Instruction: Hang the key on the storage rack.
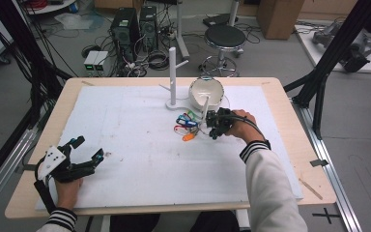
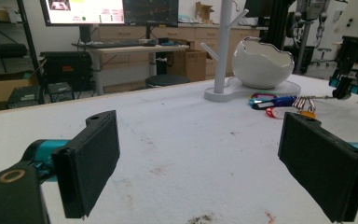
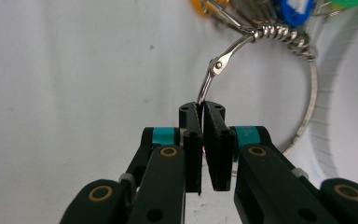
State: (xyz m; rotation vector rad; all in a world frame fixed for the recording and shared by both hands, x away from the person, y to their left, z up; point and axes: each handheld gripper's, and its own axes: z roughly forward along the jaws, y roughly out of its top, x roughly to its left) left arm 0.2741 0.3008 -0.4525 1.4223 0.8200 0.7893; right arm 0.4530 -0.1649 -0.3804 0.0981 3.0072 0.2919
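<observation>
A metal key ring (image 3: 309, 88) carrying several coloured tags (image 1: 186, 126) lies on the white board, just in front of the white peg stand (image 1: 172, 72). My right gripper (image 3: 202, 109) is shut on the ring's wire near its hinged clasp, and the tags trail away beyond the jaws. In the high view this gripper (image 1: 211, 127) sits right of the tags, beside the bowl. In the left gripper view the tags (image 2: 279, 101) lie far off, with the right gripper (image 2: 342, 91) at their right. My left gripper (image 1: 89, 148) rests at the board's front left, open with nothing between its jaws (image 2: 200, 140).
A white egg-shaped bowl (image 1: 206, 93) stands on the stand's base behind the tags. The white foam board (image 1: 140, 164) covers most of the wooden table (image 1: 299, 140). A stool (image 1: 224, 38) and computer towers (image 1: 125, 26) stand beyond the far edge.
</observation>
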